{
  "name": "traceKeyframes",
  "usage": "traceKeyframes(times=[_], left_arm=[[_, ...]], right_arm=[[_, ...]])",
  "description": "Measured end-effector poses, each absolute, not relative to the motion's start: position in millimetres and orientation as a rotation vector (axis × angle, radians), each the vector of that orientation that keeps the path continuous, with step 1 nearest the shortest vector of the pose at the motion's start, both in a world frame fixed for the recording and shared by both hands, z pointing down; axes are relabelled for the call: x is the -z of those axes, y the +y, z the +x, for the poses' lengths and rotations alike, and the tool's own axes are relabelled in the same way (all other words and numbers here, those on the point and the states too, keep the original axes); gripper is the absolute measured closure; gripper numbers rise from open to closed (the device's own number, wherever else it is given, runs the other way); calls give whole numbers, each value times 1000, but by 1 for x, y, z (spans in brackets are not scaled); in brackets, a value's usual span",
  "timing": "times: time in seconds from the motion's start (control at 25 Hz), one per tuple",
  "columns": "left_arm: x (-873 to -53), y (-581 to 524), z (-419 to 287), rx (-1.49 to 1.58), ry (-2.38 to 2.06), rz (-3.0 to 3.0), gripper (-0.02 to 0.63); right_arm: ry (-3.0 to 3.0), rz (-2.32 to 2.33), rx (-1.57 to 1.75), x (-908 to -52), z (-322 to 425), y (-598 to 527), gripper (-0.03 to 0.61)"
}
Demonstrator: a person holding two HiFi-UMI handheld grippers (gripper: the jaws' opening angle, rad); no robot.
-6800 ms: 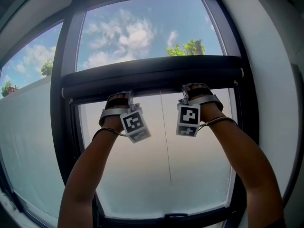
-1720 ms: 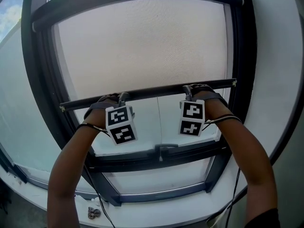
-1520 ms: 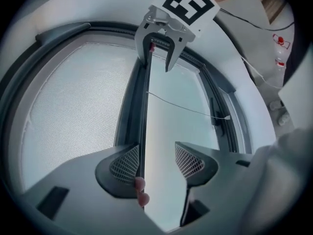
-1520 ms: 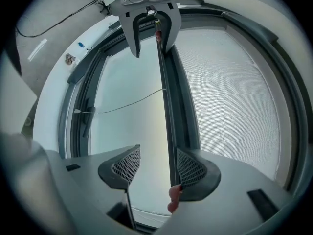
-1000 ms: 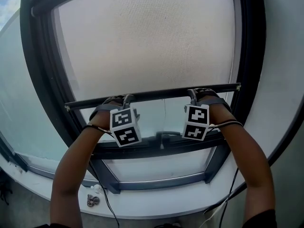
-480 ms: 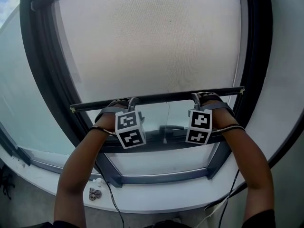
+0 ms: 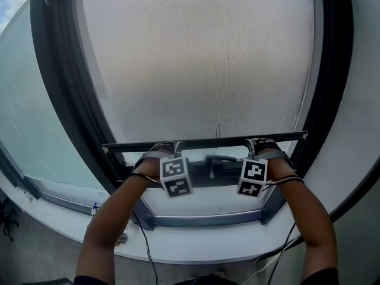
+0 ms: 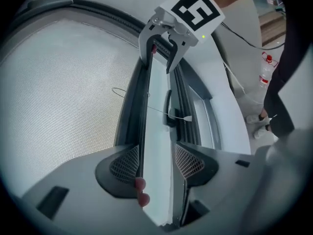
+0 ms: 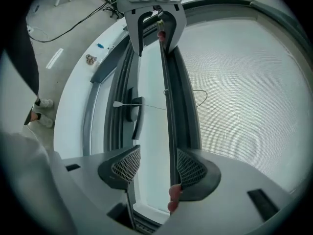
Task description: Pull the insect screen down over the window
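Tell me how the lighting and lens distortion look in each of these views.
Head view: strongly backlit by the bright insect screen, arms shaded, window frame bowed by the fisheye lens. Left gripper view: dark circular vignette, the screen's mesh crisp. Right gripper view: same vignette, evenly lit, frame lines curved.
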State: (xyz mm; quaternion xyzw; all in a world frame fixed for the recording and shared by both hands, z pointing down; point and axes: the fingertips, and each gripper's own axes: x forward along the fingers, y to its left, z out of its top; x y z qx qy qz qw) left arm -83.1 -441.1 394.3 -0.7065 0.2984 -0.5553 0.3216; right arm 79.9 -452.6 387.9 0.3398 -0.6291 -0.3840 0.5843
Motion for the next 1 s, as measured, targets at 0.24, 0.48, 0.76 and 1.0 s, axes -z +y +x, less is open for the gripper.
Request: traceKeyframes(times=[0.24,0.48,0.76,1.0], left_arm=[[-427,-442,-83,1469,796,-1899,380],[-473,-440,-80,1480,779,-1919,379],[-479,-445,-82,1459,811,-1898,380],[-494,-447,-82,1447,835,-1932,385]], right_arm=[[-1458,751,867,-421,80,-452,342],[-1465,688,819,-468,82,-450,342],[-1490,739,815,-474,79,-454,342],[-1491,744,821,-489,79,-454,342]])
